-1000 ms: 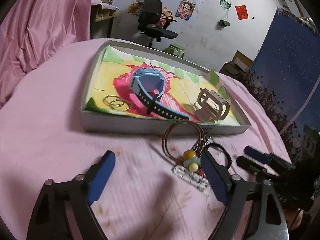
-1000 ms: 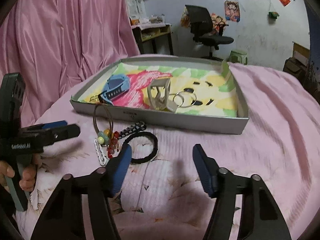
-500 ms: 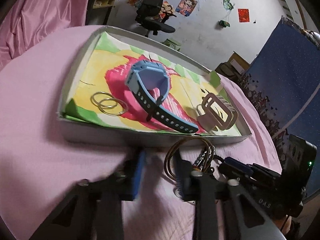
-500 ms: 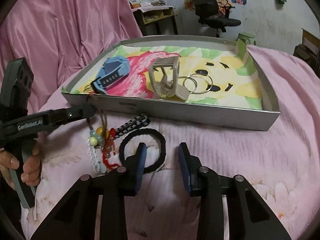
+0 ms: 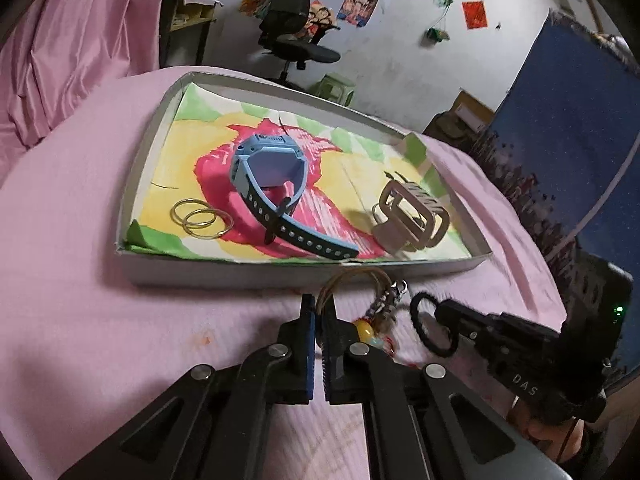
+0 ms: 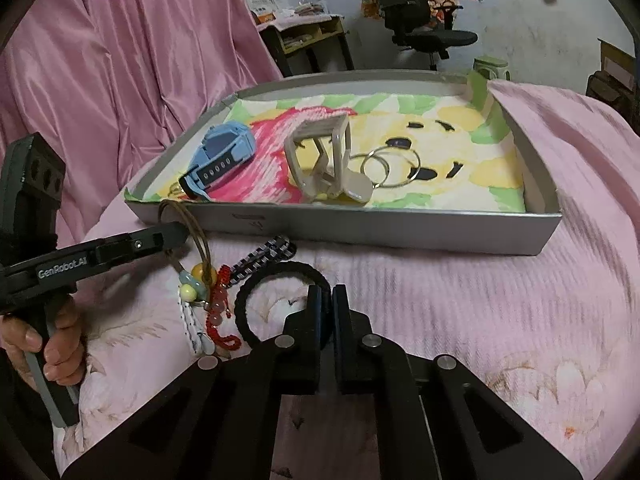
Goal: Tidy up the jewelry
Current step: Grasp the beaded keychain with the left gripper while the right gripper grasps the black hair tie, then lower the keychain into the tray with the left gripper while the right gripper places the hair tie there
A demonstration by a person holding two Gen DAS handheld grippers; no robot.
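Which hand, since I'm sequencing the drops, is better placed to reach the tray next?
Left, probably. Both jaws have just closed: the left gripper on the brown cord bracelet, right by the tray wall; the right gripper on the black hair tie, farther back on the cloth.

A pale wall [image 5: 400, 52] carries small posters [image 5: 358, 5] and a red paper square [image 5: 474, 14]. A black office chair [image 6: 420, 20] stands before it, beside a cluttered wooden shelf unit [image 6: 308, 36]. Pink curtain fabric [image 6: 120, 60] hangs on the left; a dark blue cloth [image 5: 568, 120] hangs on the right.
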